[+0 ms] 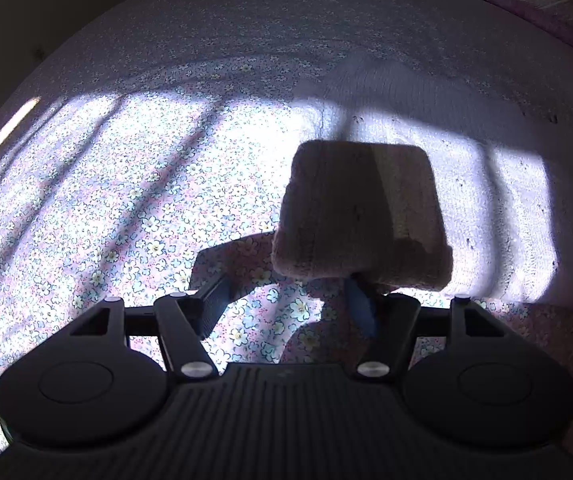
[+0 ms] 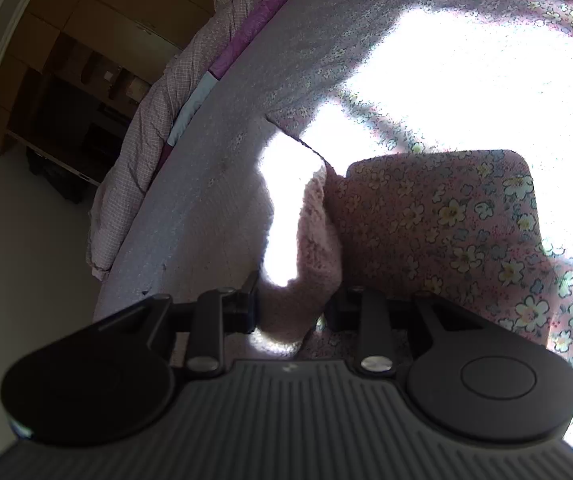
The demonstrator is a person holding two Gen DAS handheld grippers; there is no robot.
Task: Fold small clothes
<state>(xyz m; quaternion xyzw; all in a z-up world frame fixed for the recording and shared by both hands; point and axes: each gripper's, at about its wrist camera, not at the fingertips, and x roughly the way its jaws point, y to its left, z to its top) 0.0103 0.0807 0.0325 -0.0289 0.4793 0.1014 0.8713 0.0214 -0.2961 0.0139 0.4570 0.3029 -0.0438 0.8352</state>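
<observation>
The pink knit (image 1: 360, 216) hangs folded over my left gripper's (image 1: 290, 300) right finger (image 1: 360, 308), dangling above the floral sheet (image 1: 126, 208), beside a pale cloth (image 1: 466, 184) spread to the right. My left jaws stand wide, pressing nothing. My right gripper (image 2: 292, 308) has pinched the knit's (image 2: 314, 252) fuzzy edge between its fingers. A quilt (image 2: 146, 136) lies bunched along the bed's far side.

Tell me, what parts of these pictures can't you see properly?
- Left wrist view: the pink cloth covers the tip of the left gripper's right finger.
- Left wrist view: the cloth's far side lies in shadow, its shape unclear.
- Right wrist view: sun glare whites out the bedsheet and part of the cloth.
- Right wrist view: the right gripper's pads sit behind cloth.
</observation>
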